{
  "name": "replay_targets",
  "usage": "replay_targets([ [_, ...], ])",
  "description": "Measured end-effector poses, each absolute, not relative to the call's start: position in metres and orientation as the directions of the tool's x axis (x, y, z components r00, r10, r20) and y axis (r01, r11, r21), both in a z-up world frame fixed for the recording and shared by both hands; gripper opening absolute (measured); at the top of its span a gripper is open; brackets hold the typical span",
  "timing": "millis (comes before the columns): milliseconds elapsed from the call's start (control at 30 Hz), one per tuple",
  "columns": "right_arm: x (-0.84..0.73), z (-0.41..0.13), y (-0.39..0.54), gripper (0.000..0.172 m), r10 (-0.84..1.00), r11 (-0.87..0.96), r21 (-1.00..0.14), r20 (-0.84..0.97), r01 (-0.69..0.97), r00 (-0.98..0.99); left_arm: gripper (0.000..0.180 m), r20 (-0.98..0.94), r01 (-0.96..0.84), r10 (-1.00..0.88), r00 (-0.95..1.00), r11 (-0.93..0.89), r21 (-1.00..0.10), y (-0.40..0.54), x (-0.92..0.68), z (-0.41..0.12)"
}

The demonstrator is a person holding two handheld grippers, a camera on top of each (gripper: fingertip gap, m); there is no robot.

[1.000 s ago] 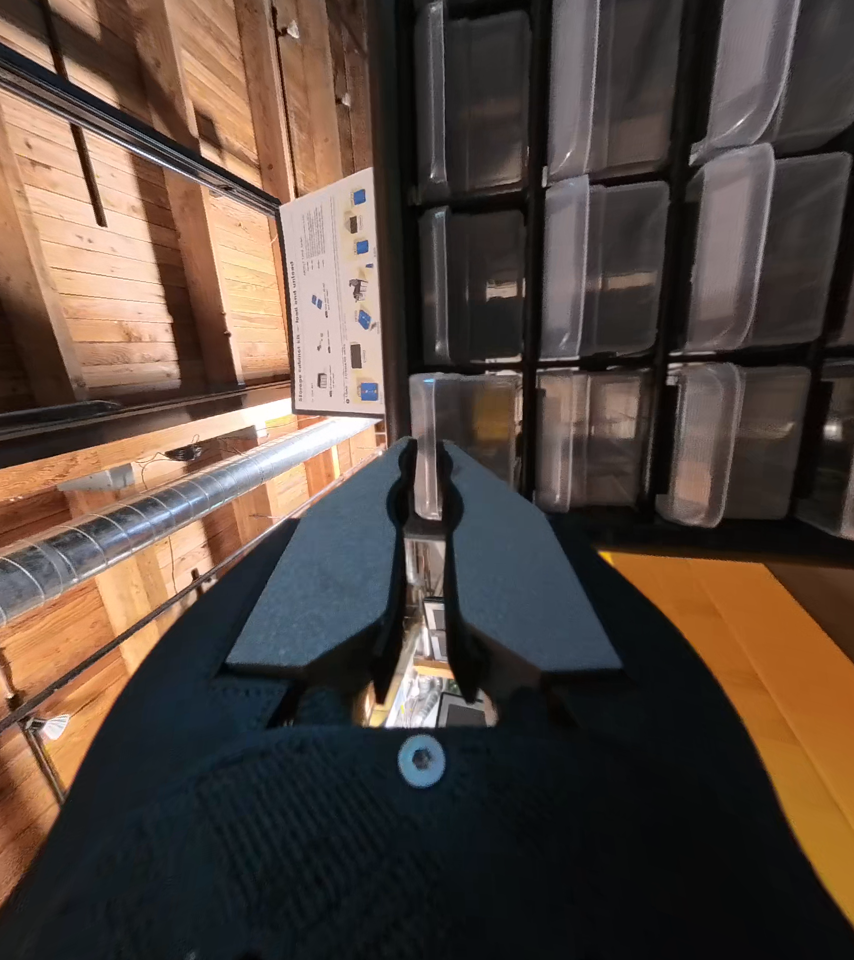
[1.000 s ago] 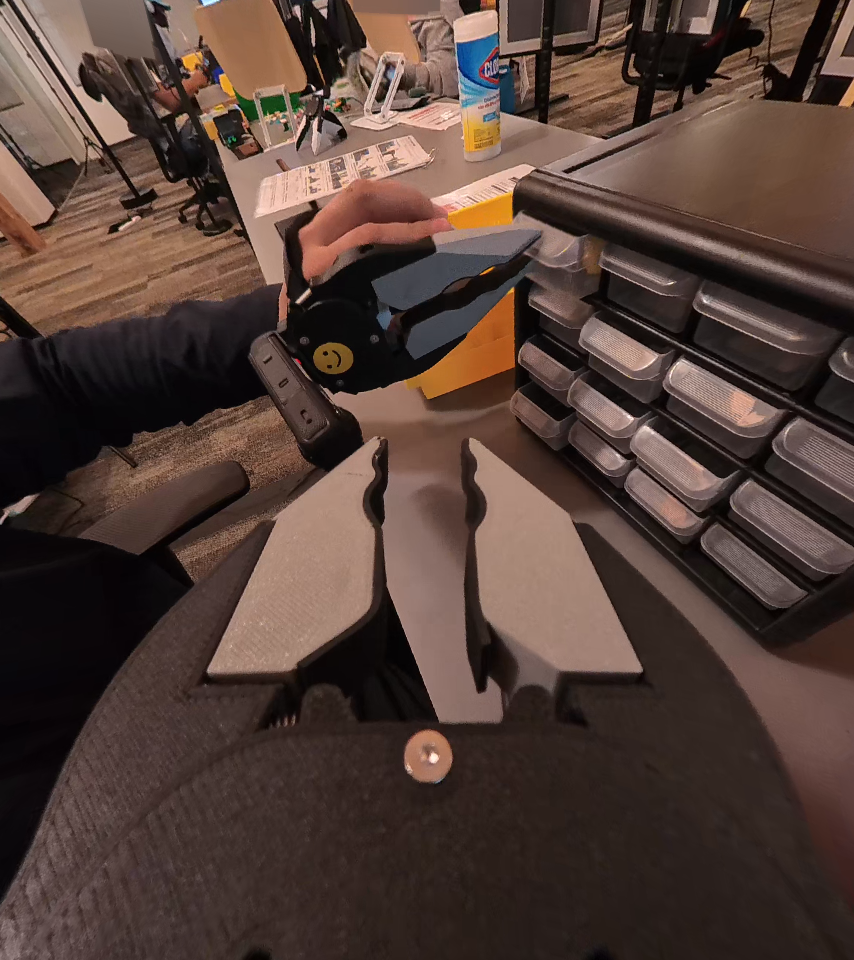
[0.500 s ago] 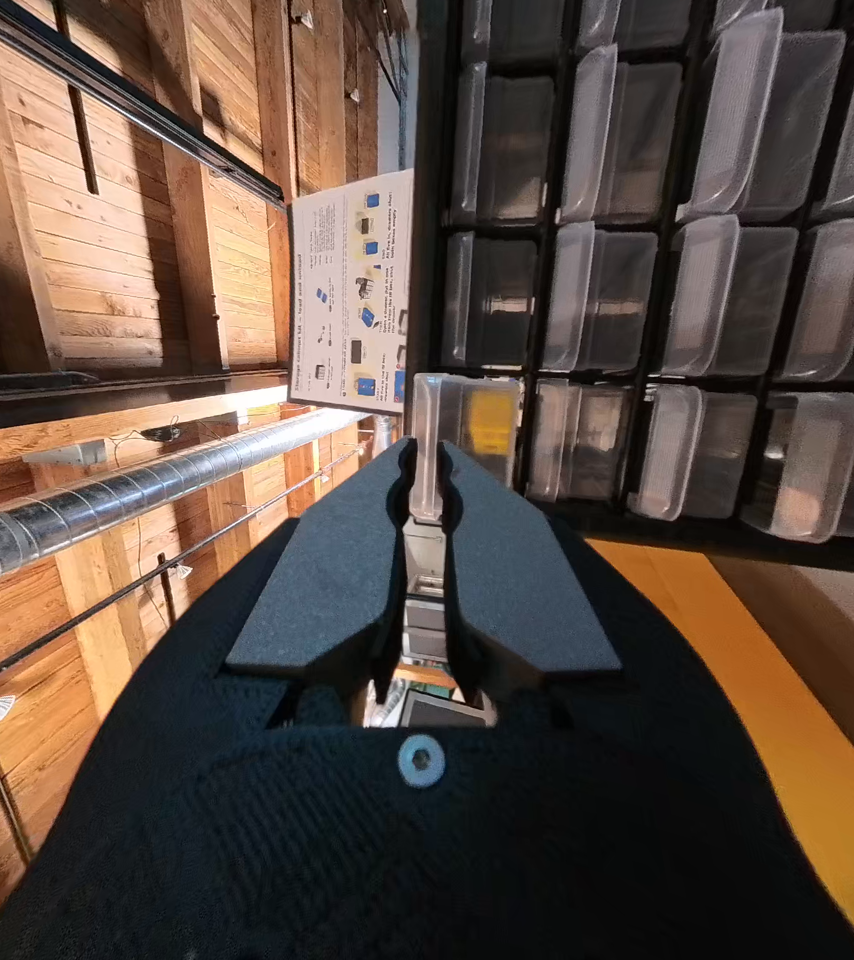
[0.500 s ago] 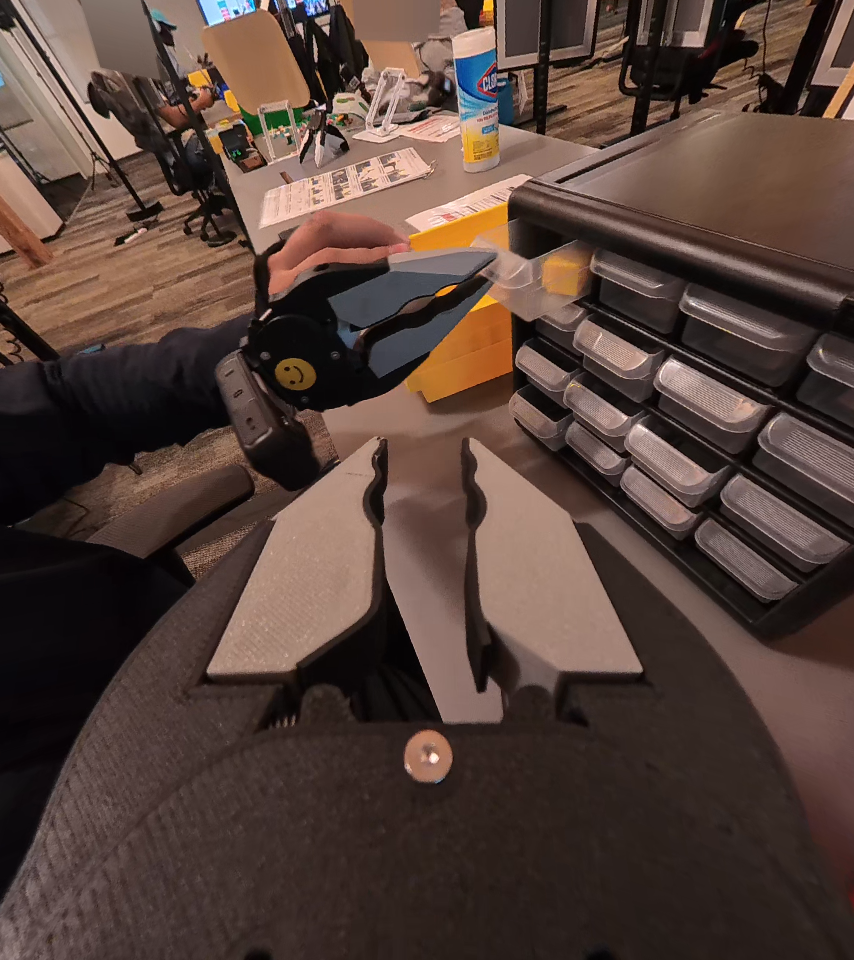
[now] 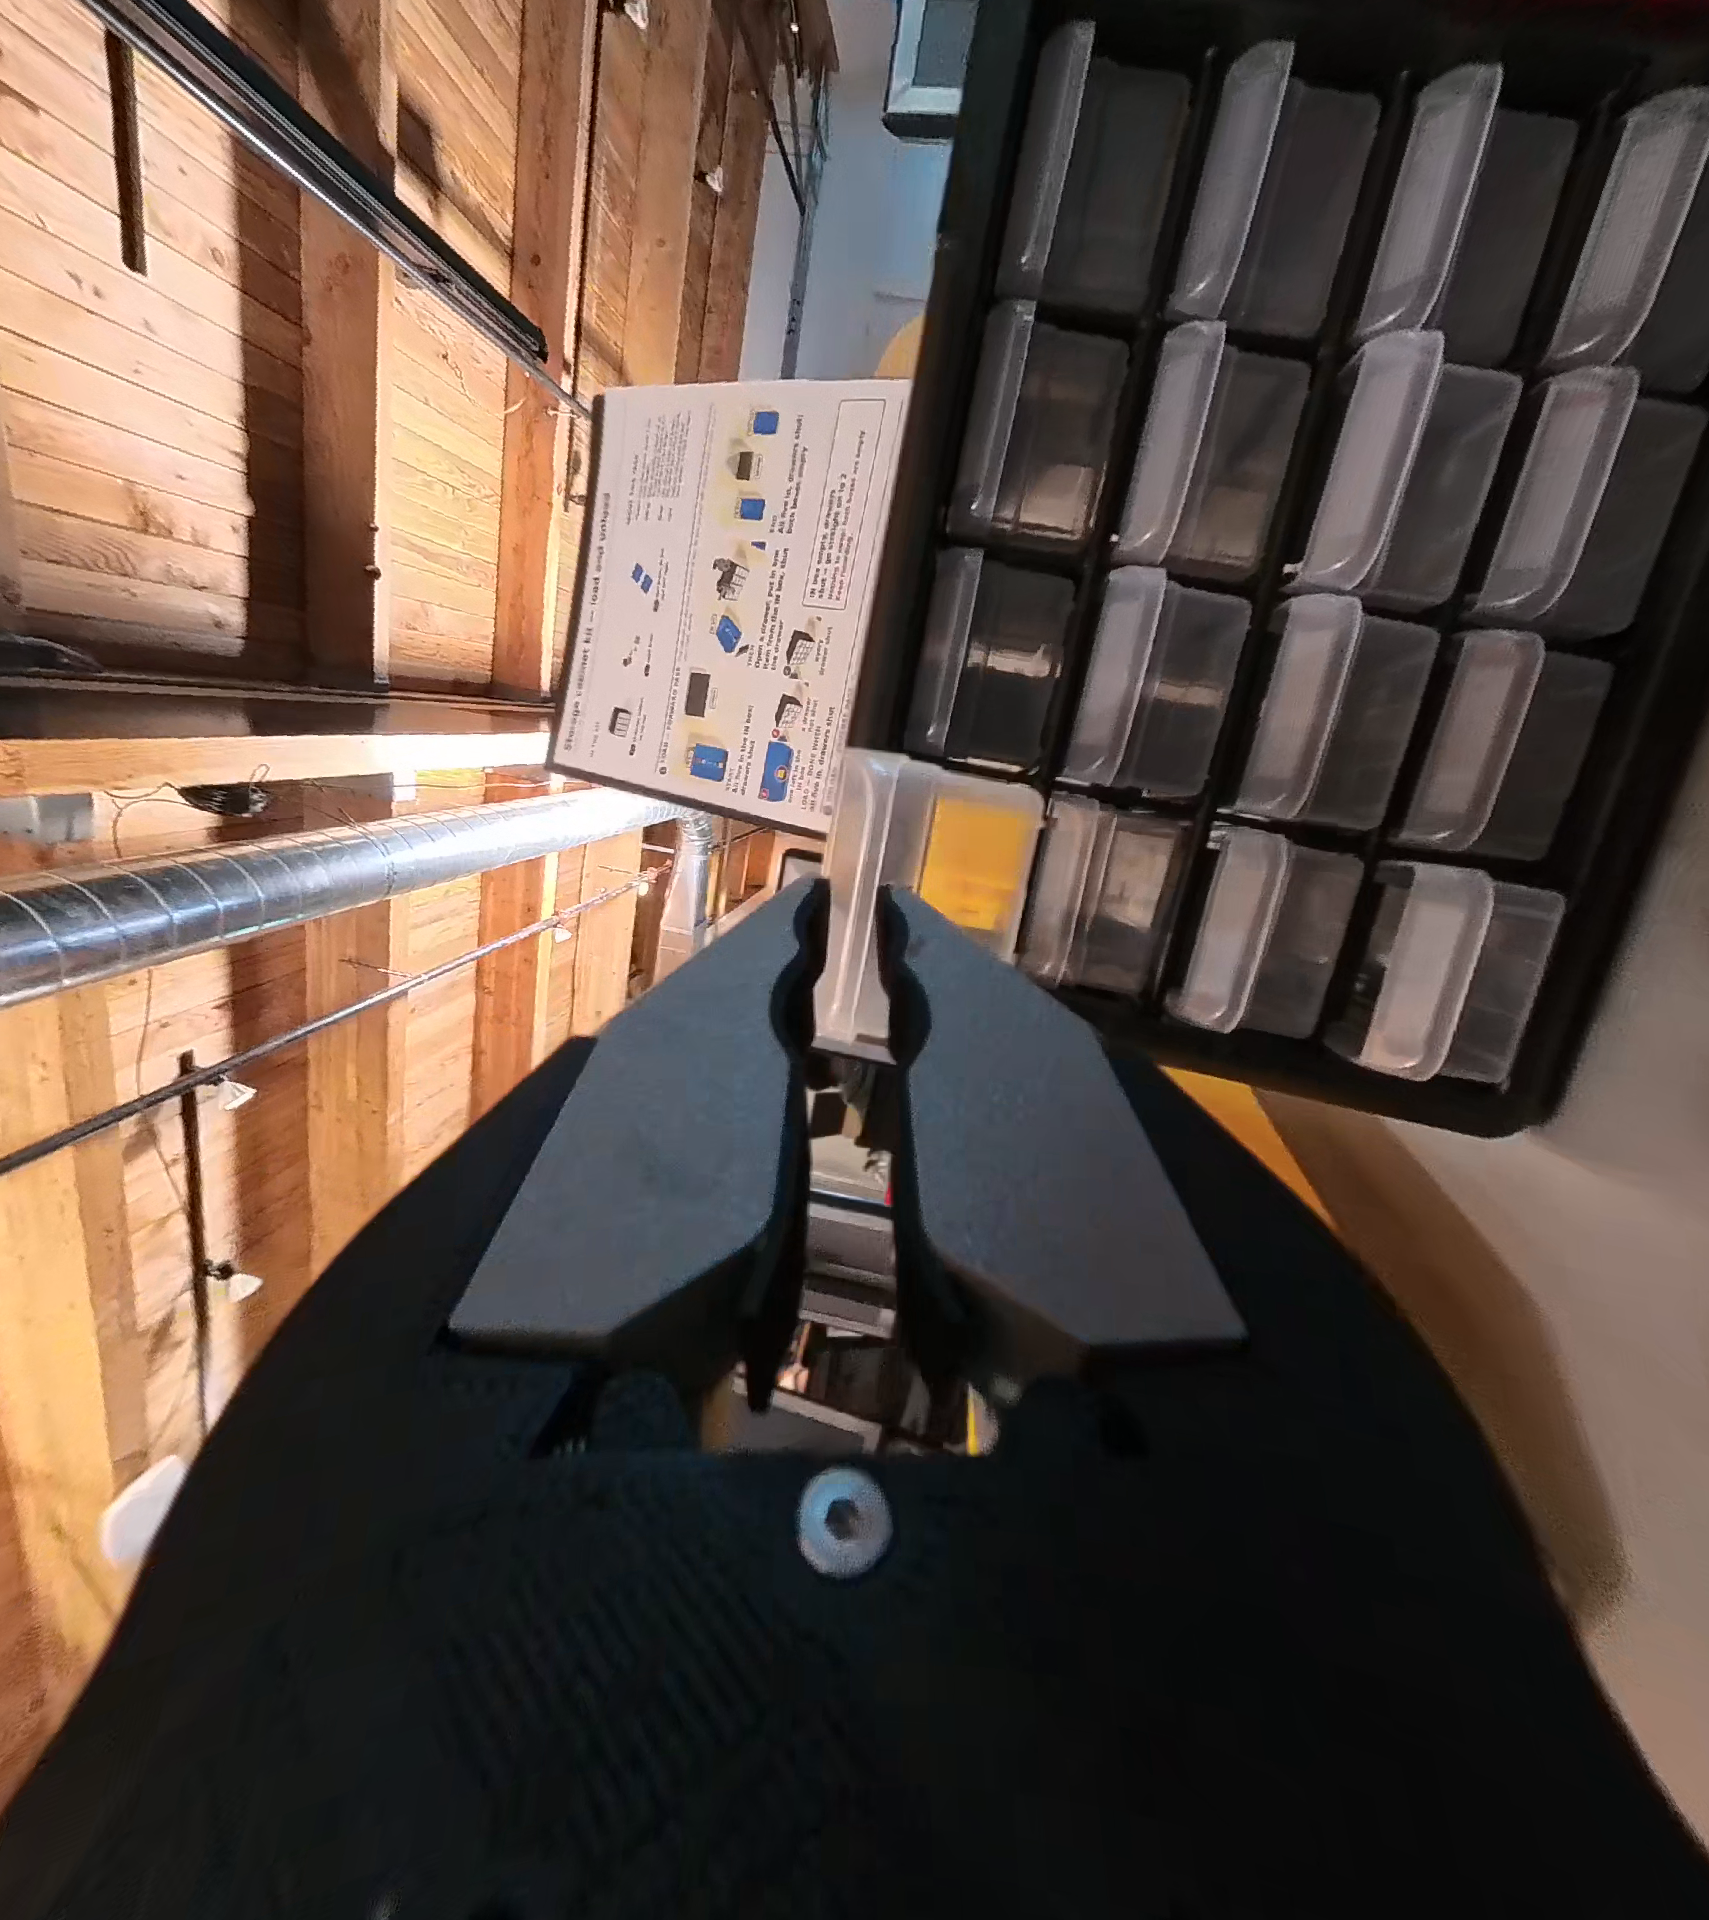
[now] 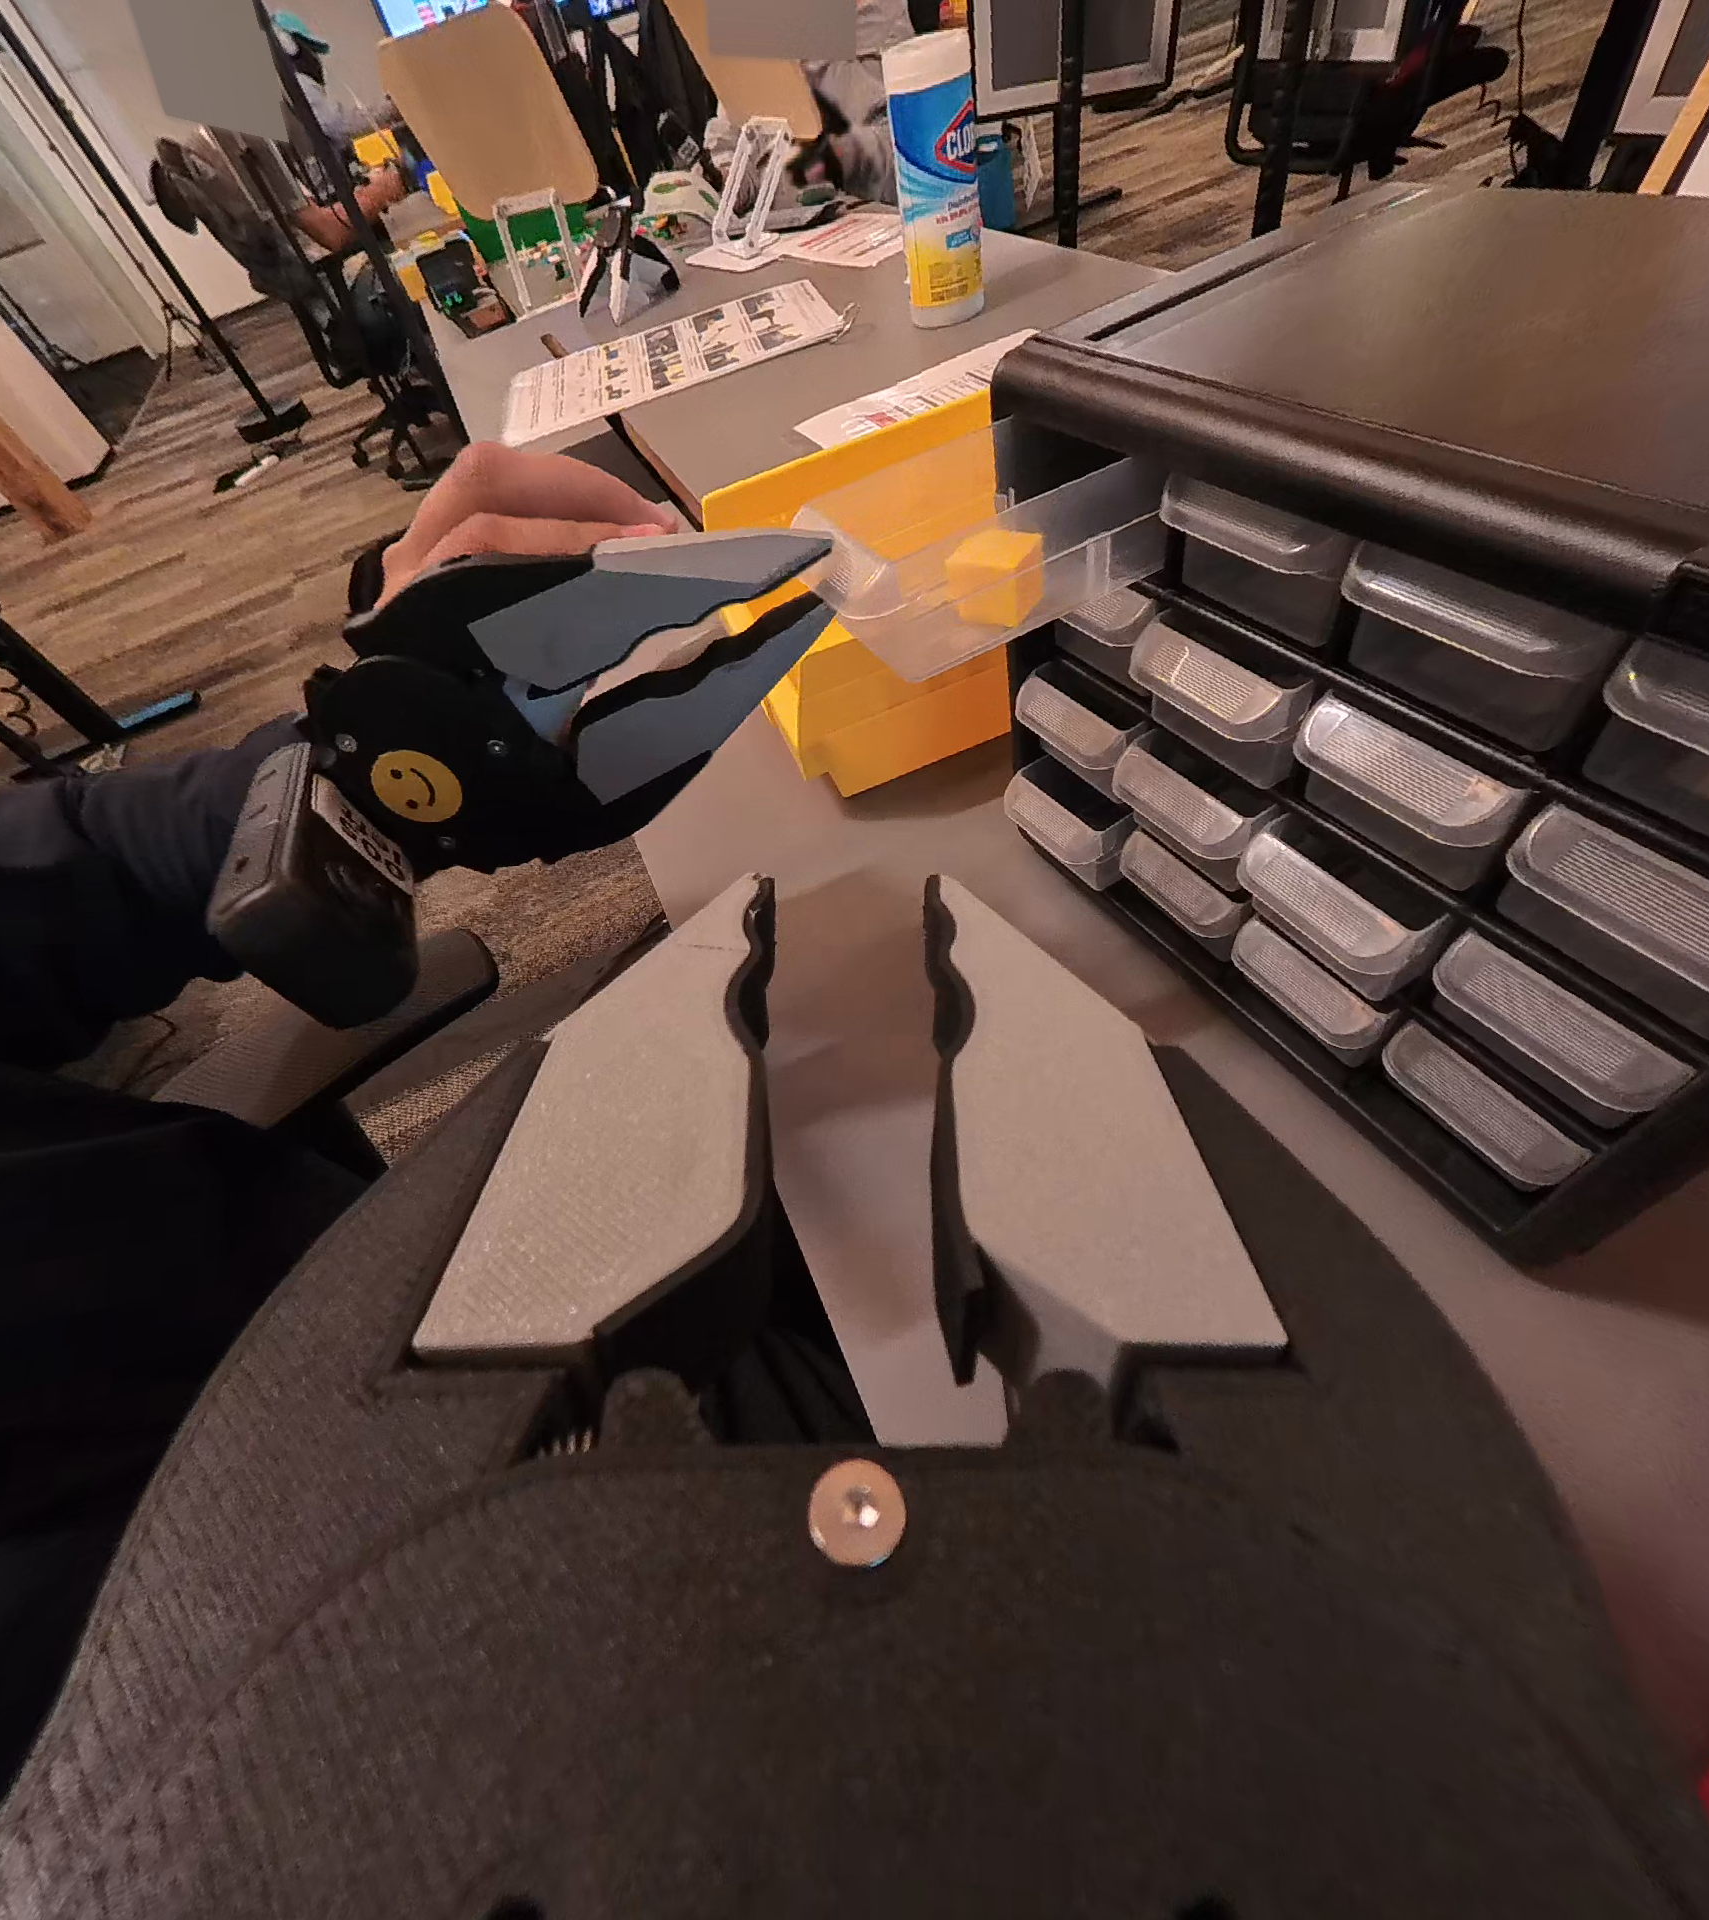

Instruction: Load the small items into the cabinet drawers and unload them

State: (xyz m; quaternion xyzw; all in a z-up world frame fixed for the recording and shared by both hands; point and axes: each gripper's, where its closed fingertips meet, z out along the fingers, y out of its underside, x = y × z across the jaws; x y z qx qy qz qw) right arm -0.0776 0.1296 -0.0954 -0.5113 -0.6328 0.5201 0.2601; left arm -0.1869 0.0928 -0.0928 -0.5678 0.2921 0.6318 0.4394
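My left gripper (image 5: pixel 850 914) is shut on the front handle of a clear plastic drawer (image 5: pixel 865 894), pulled well out of the black cabinet (image 5: pixel 1650 935). In the right wrist view the same gripper (image 6: pixel 824 582) pinches that top-left drawer (image 6: pixel 975 592), and a small yellow block (image 6: pixel 995 577) lies inside it. The block shows as a yellow patch (image 5: pixel 975 873) through the drawer in the left wrist view. My right gripper (image 6: pixel 845 914) is open and empty, low over the grey table (image 6: pixel 829 842) in front of the cabinet (image 6: pixel 1452 343).
A yellow bin (image 6: pixel 891 686) stands on the table left of the cabinet, behind the open drawer. The other drawers (image 6: pixel 1401 790) are closed. A wipes canister (image 6: pixel 938 177) and papers (image 6: pixel 673 353) lie farther back. A white instruction sheet (image 5: pixel 725 592) stands beside the cabinet. The grippers' ends are close to 12 centimetres from one another.
My left gripper has drawn the top-left drawer steadily outward from nearly closed, uncovering the yellow block inside. The right gripper has stayed put and open.
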Motion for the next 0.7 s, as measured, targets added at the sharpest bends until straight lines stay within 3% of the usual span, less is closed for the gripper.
replay_targets([
  [500, -0.079, -0.099, 0.134, 0.025, 0.92, -0.077, -0.919, -0.215, 0.387, -0.328, 0.021, -0.959, -0.874, 0.225, 0.172, -0.414, -0.254, 0.099, -0.186, -0.1],
  [633, -0.08, -0.1, 0.137, 0.027, 0.919, -0.092, -0.915, -0.23, 0.393, -0.319, 0.032, -0.933, -0.847, 0.222, 0.282, -0.399, -0.351, 0.09, -0.18, -0.099],
  [700, -0.082, -0.098, 0.14, 0.029, 0.921, -0.103, -0.914, -0.236, 0.393, -0.309, 0.032, -0.893, -0.801, 0.205, 0.4, -0.396, -0.45, 0.081, -0.176, -0.099],
])
